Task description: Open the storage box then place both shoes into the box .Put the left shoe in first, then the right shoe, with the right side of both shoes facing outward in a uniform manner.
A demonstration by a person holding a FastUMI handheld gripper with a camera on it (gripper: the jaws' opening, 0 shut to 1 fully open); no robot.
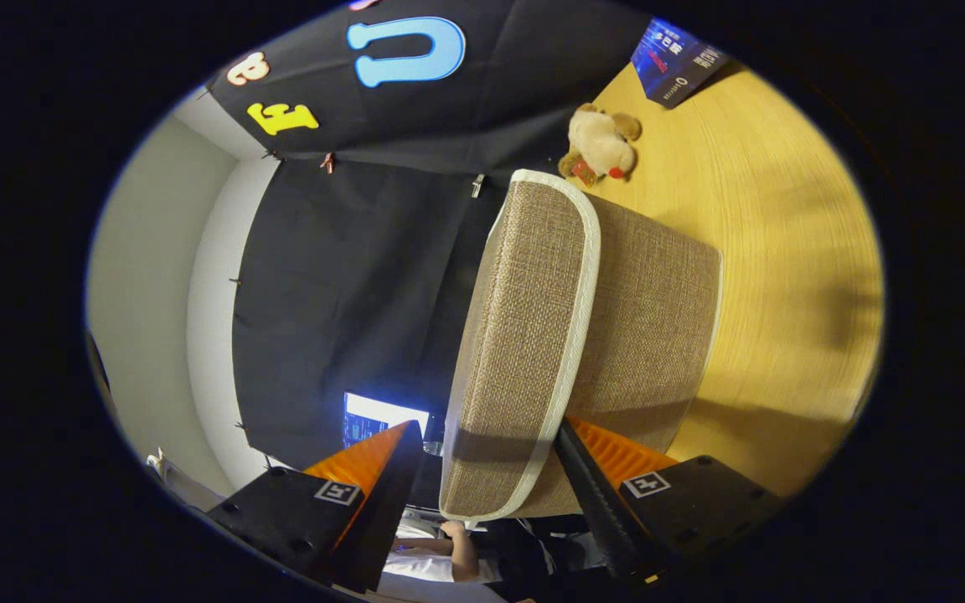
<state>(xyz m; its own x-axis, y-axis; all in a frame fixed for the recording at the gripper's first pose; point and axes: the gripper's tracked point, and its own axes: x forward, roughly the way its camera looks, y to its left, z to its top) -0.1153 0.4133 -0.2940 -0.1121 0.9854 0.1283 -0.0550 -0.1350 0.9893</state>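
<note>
My fingers [482,469] stood apart with the lid's [533,335] near corner between them, one finger against its underside and the other off its top, so I could not tell whether they pinched it. The storage box [658,335] was coarse tan weave with pale piping. Beyond it lay open wooden worktop [784,251], a plush dog [602,144] and a half-cut-off dark booklet [677,57].

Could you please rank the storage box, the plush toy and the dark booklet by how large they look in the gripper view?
1. Storage box, between the open tongs, close to the camera.
2. Plush toy and dark booklet beyond it look alike; unranked.
</note>
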